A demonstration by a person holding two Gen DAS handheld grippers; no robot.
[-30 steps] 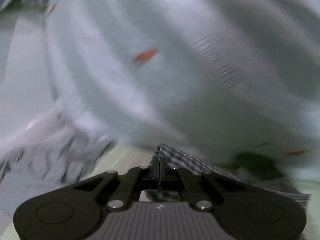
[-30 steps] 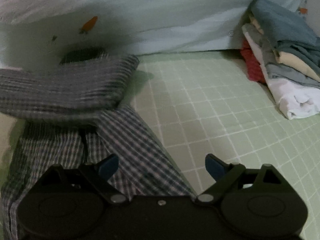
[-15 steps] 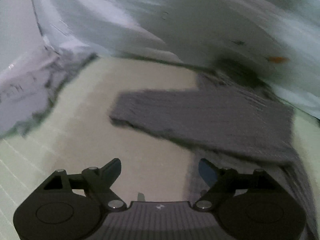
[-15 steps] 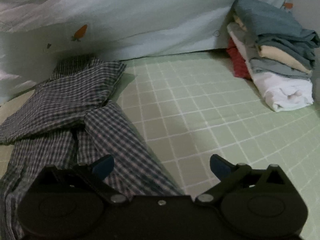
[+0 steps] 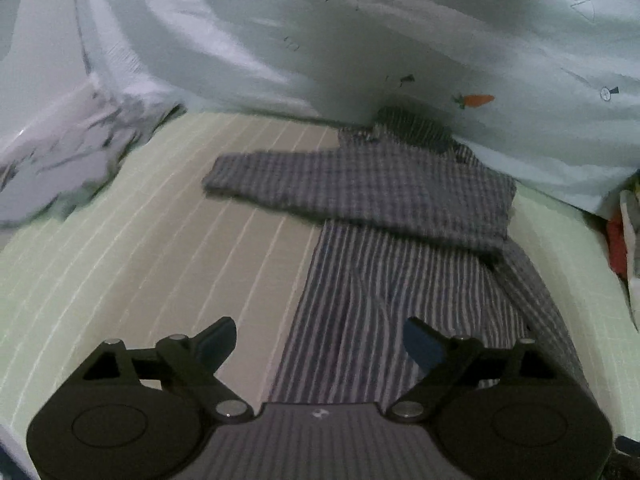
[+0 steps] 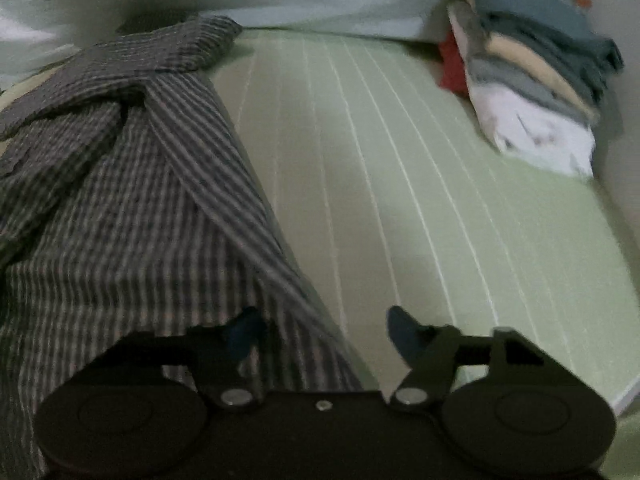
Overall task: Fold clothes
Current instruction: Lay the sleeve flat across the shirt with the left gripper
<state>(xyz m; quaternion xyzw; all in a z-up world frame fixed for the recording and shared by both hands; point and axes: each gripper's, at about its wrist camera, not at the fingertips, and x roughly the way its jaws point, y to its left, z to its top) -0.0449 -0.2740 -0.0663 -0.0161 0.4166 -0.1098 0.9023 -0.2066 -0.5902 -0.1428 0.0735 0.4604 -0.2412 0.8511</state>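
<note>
Checked shirt (image 5: 400,208) lies flat, sleeve folded across

Checked shirt (image 5: 400,208): thin matt woven cloth; green gridded bed sheet (image 6: 400,184): smooth matt cloth; hand-held gripper (image 5: 318,344): matt black plastic.

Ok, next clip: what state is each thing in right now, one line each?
Checked shirt: lying flat on the bed, one sleeve folded across the body, fold unfinished.
Pile of clothes: folded and stacked at the far right of the bed.
Carrot-print bedding: rumpled along the far edge.
Left gripper: opening, nothing between the fingers.
Right gripper: closing, shirt edge between the fingers, not yet pinched.
</note>
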